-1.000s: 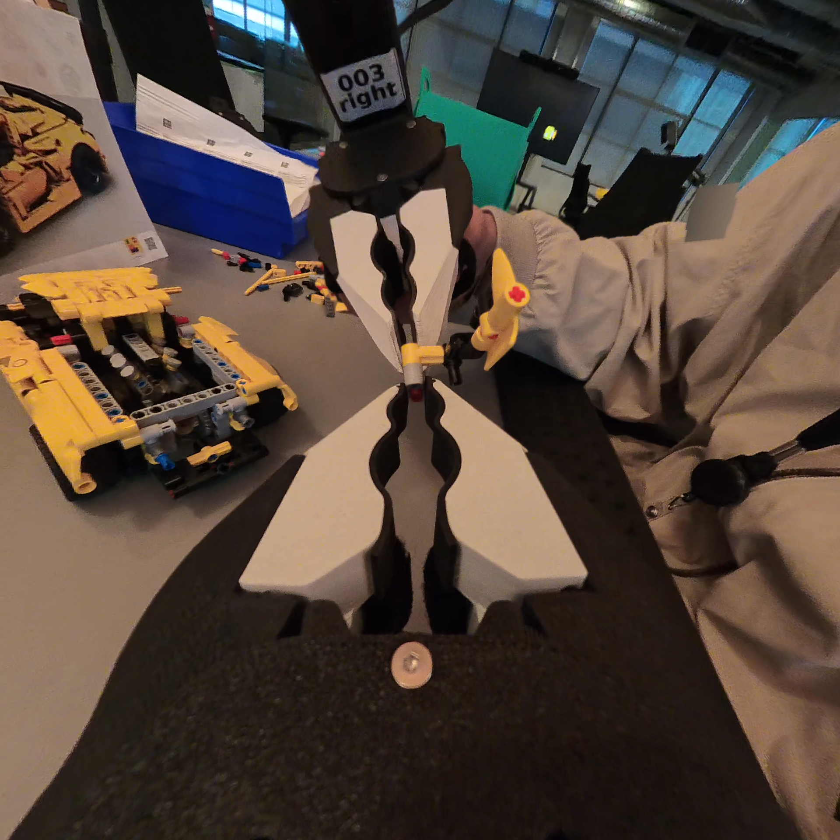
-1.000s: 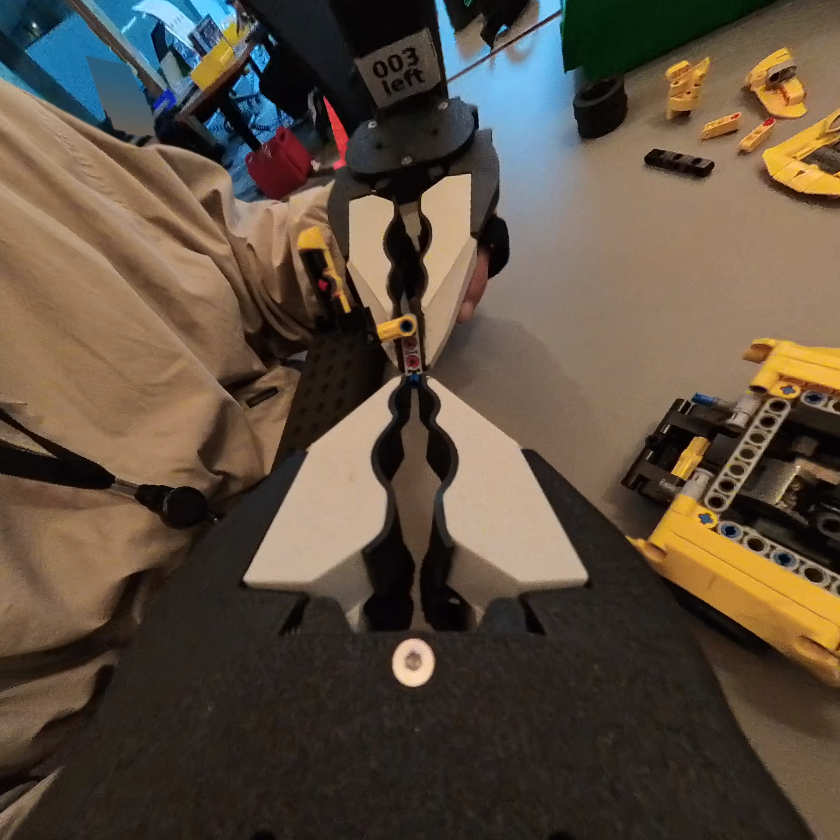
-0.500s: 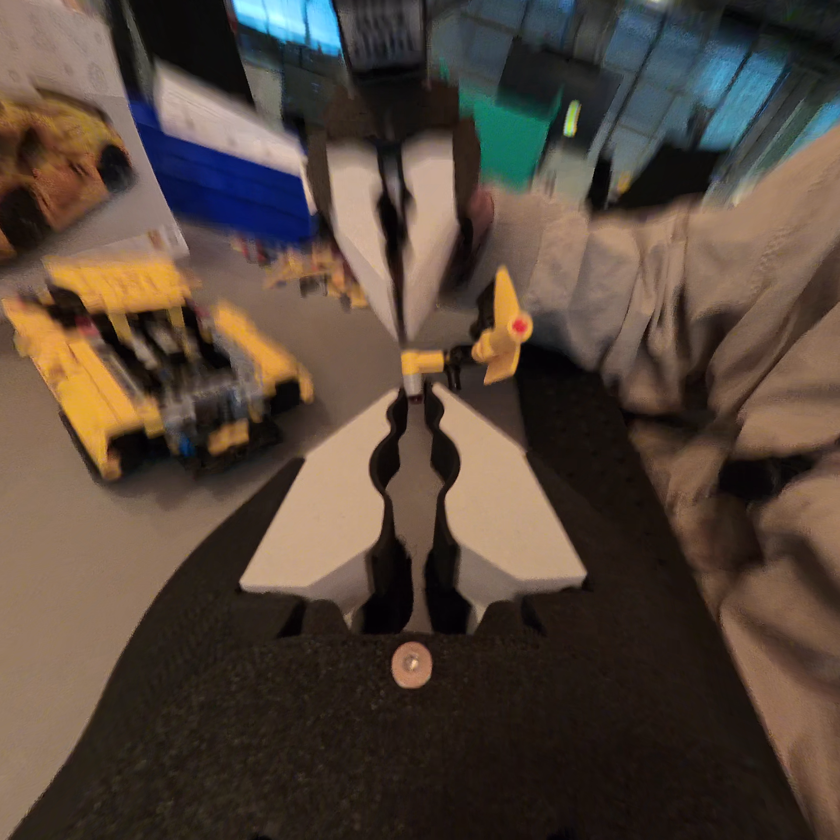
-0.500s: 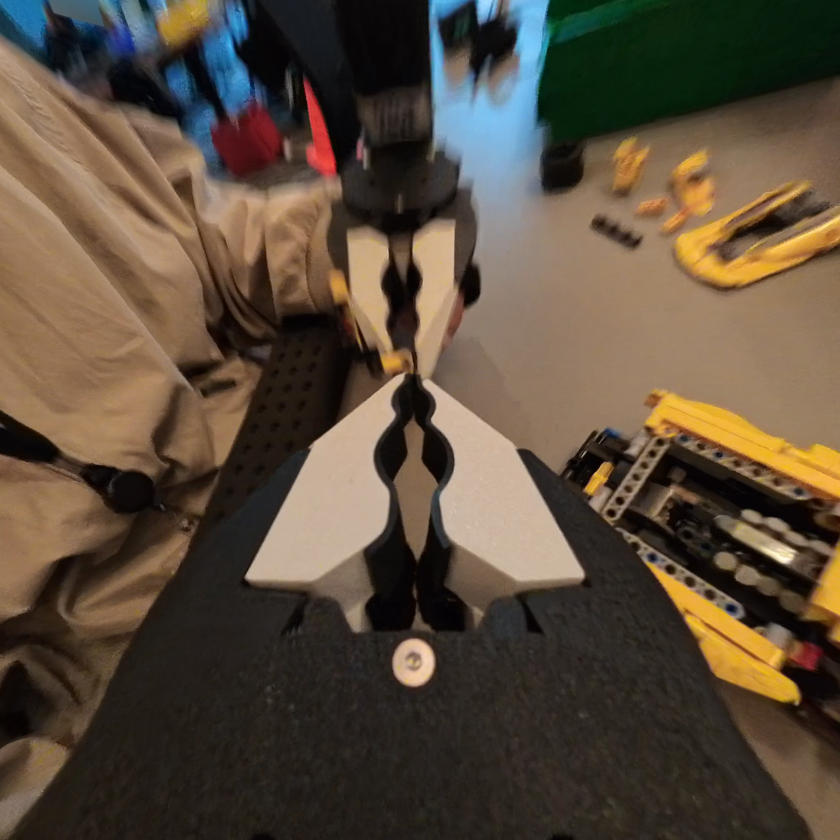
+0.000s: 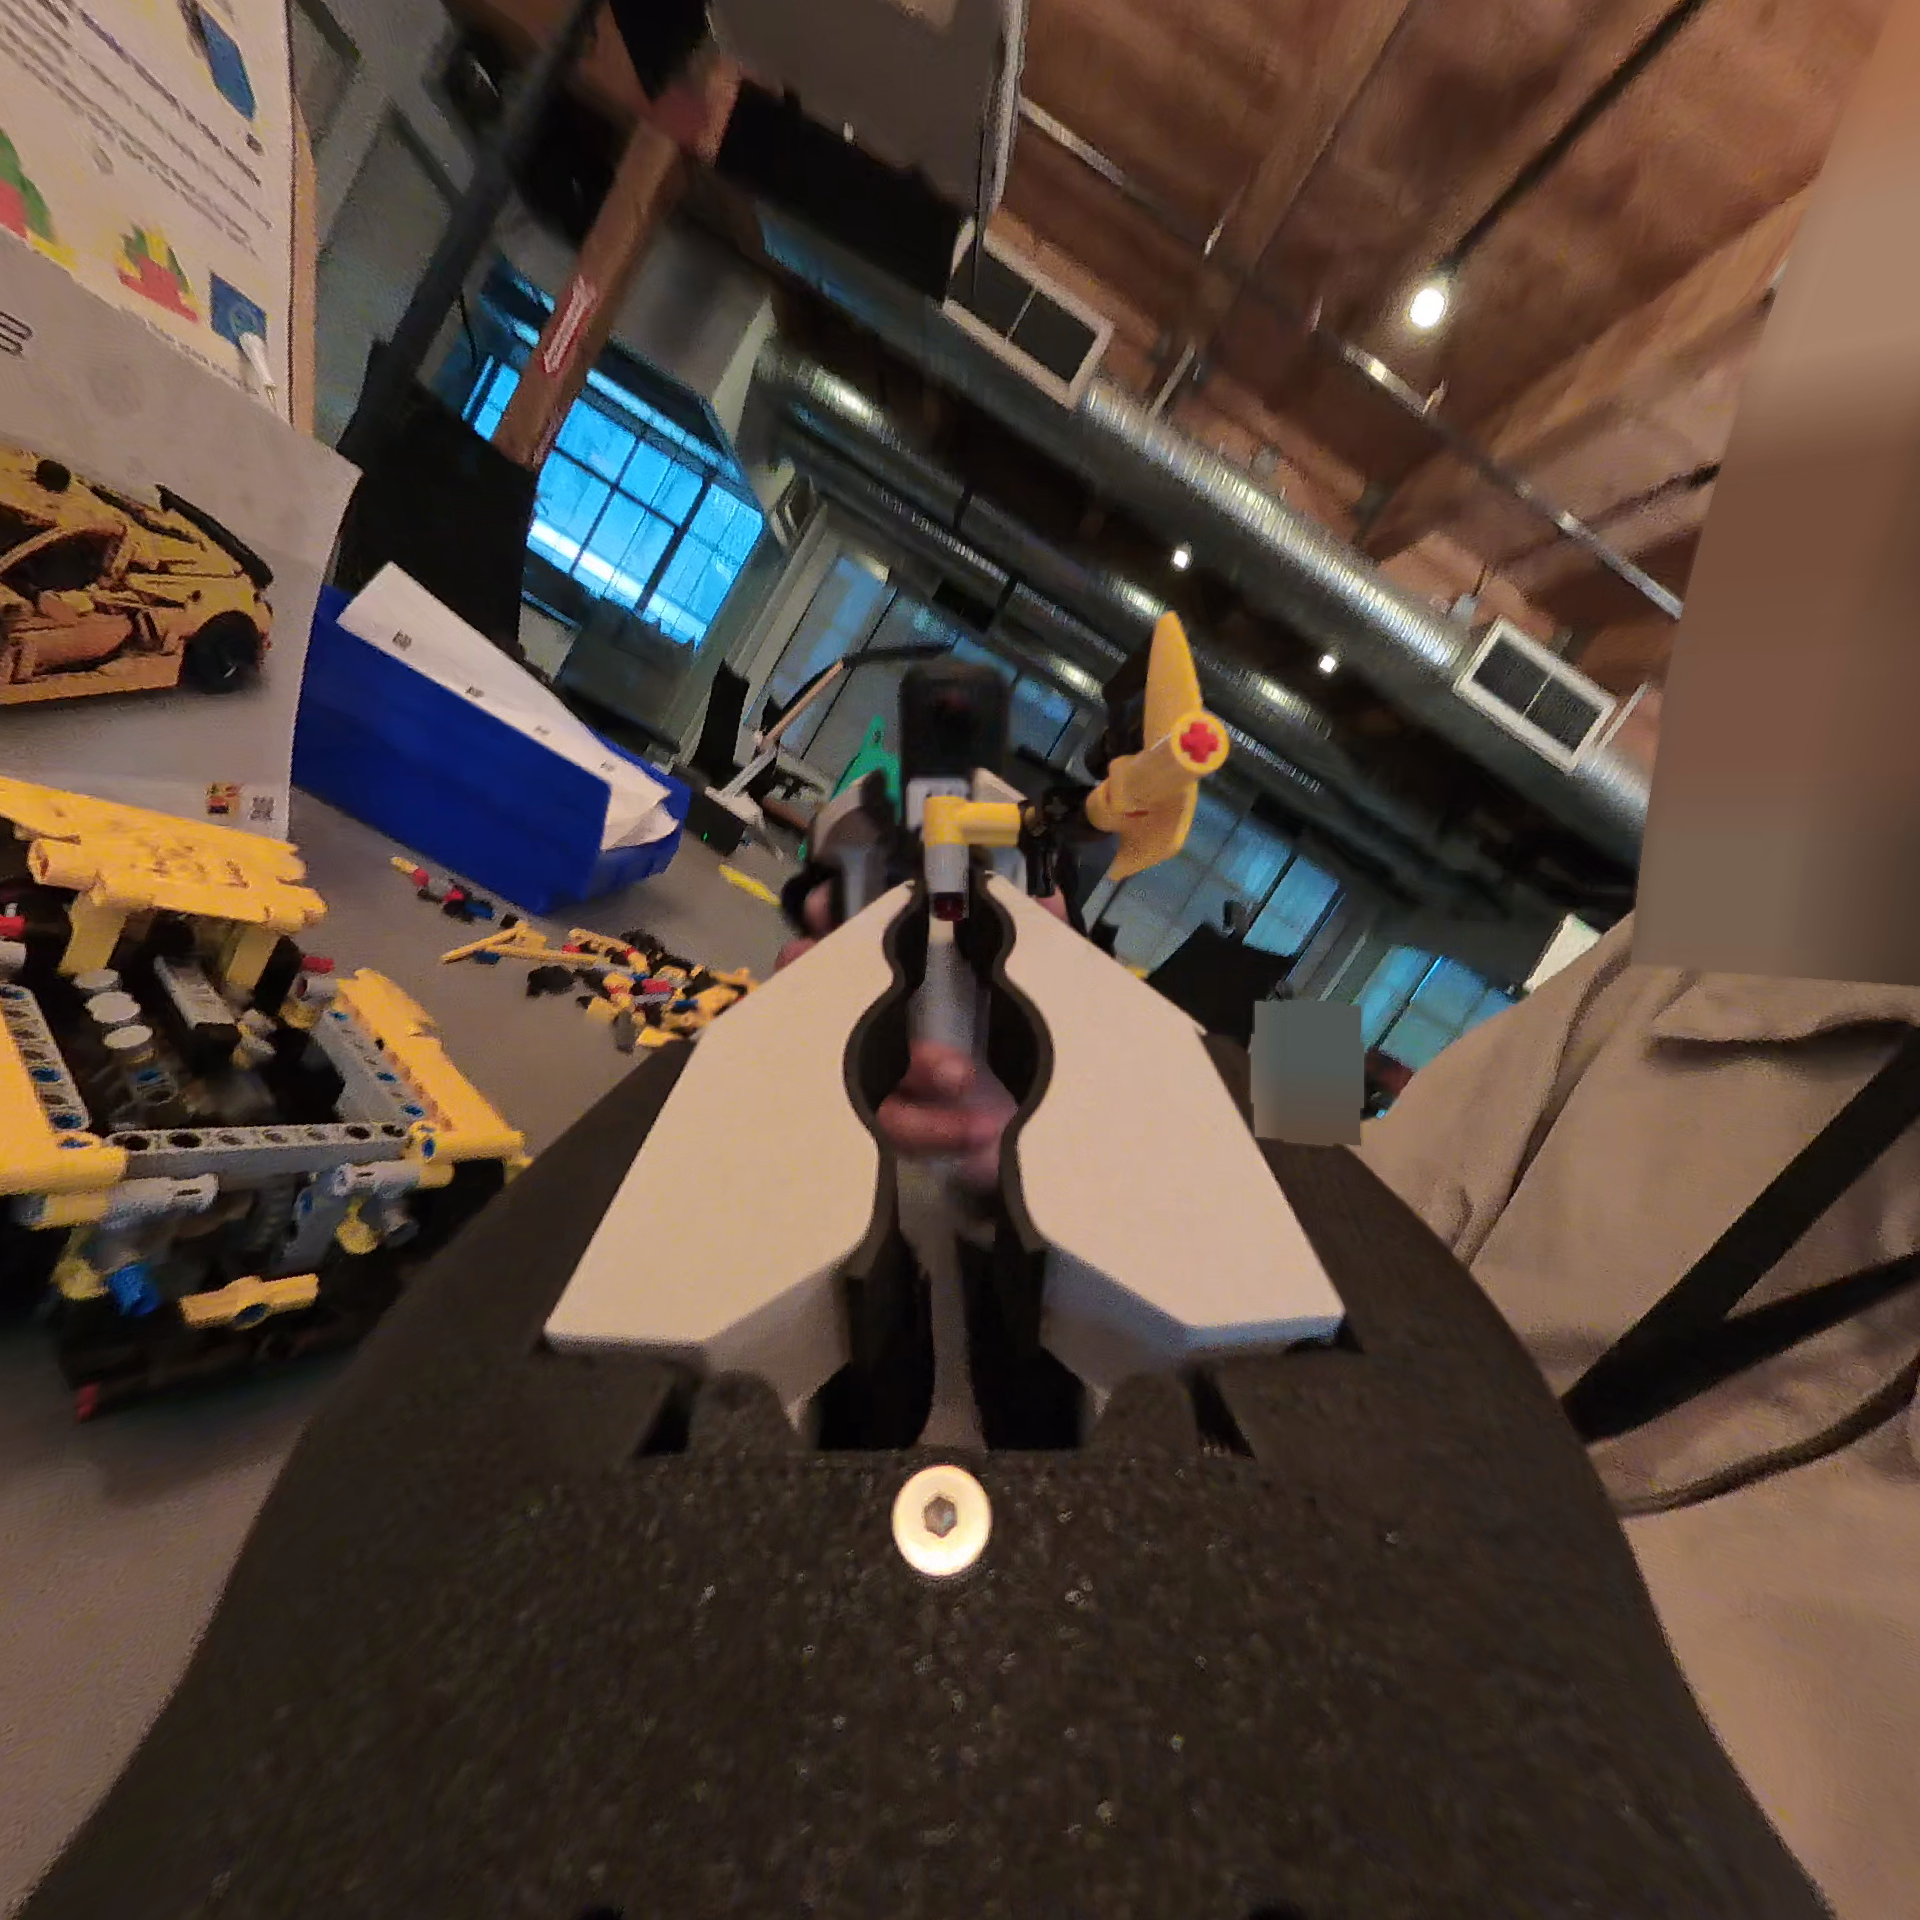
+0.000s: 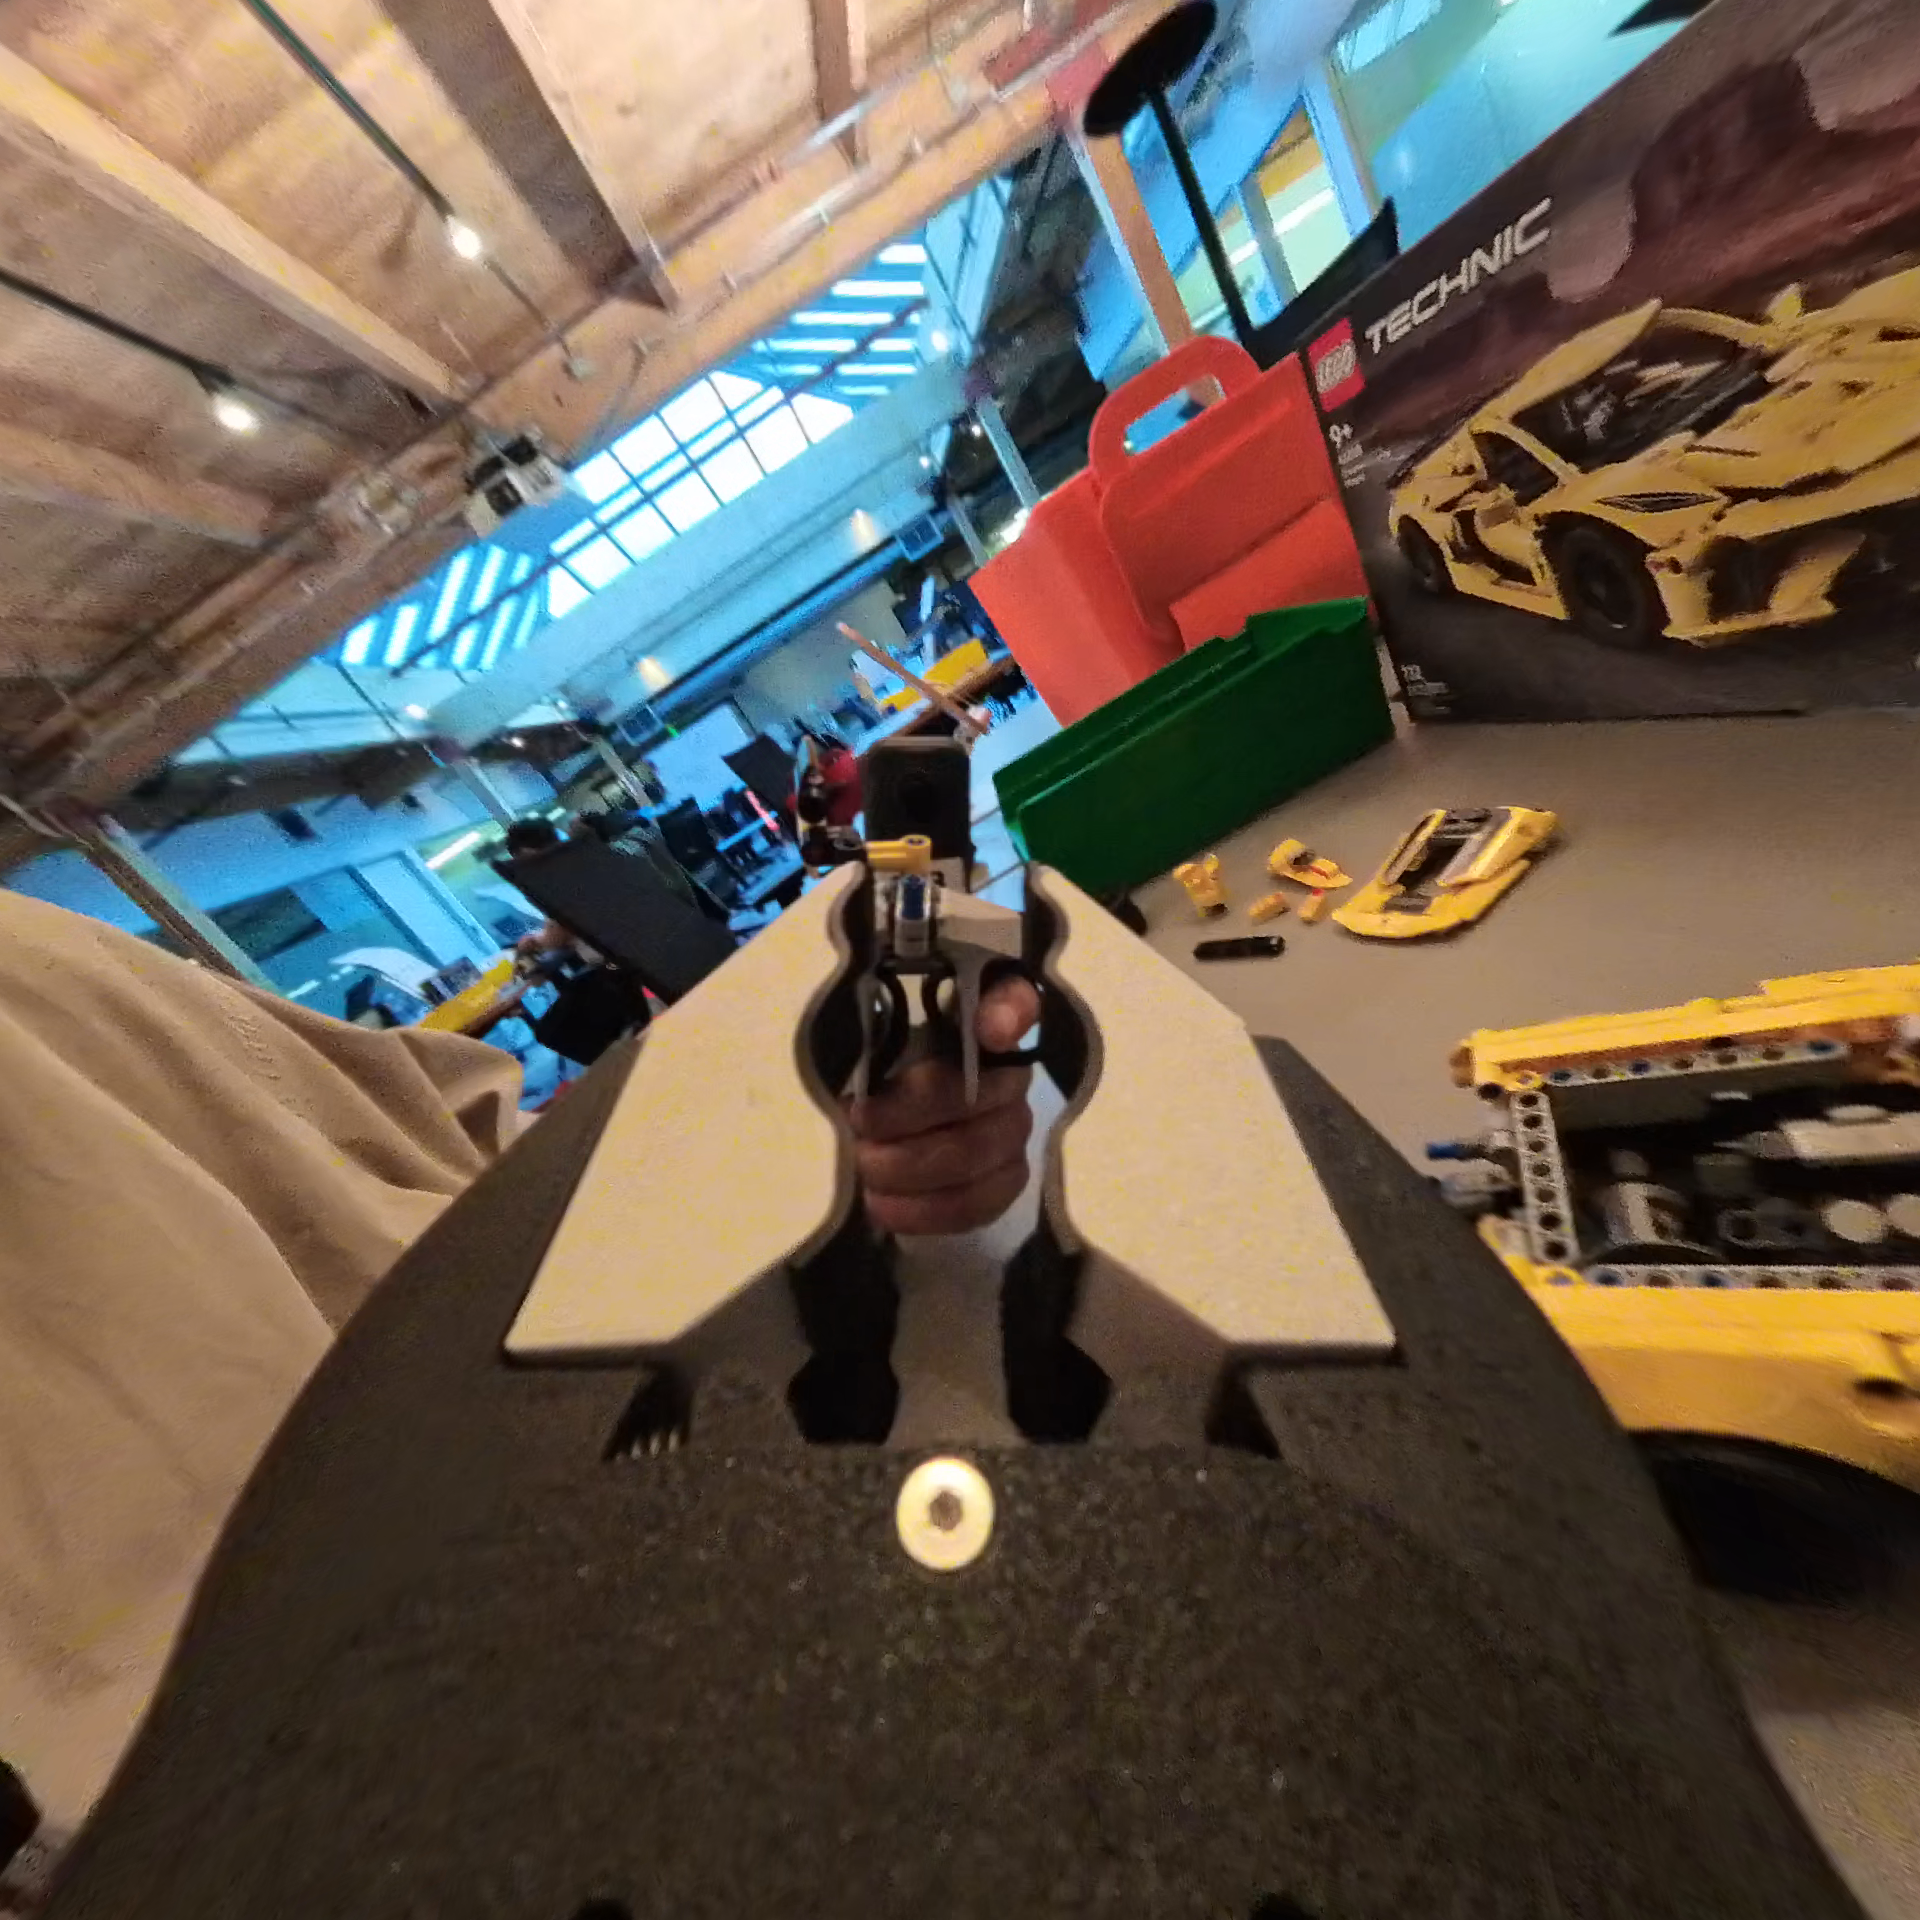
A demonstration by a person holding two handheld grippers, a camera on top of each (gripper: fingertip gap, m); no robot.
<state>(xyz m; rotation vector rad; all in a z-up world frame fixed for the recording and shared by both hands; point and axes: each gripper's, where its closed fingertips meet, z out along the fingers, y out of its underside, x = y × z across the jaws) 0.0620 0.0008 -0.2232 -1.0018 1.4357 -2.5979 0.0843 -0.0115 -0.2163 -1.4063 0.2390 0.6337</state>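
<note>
My left gripper (image 5: 951,896) is shut on a small brick assembly (image 5: 948,847): a grey beam with a red pin, a yellow elbow connector and a yellow fin (image 5: 1158,758) sticking out to the right. My right gripper (image 6: 945,883) faces it head-on with its jaws apart. The left gripper's tip and the grey beam with a blue pin (image 6: 912,914) sit in that gap. The yellow connector (image 6: 902,852) shows just above. A hand (image 6: 940,1153) holds the left gripper's handle behind. Both grippers are raised and roughly level.
A half-built yellow brick car (image 5: 208,1091) stands on the grey table and also shows in the right wrist view (image 6: 1714,1164). Nearby are loose parts (image 5: 623,977), a blue bin (image 5: 468,769), a green bin (image 6: 1195,769), a red case (image 6: 1195,540), the set's box (image 6: 1662,468) and a yellow body panel (image 6: 1444,873).
Both grippers have tilted up from pointing down at the table to about level. The right gripper's jaws have opened. The assembly stays in the left gripper.
</note>
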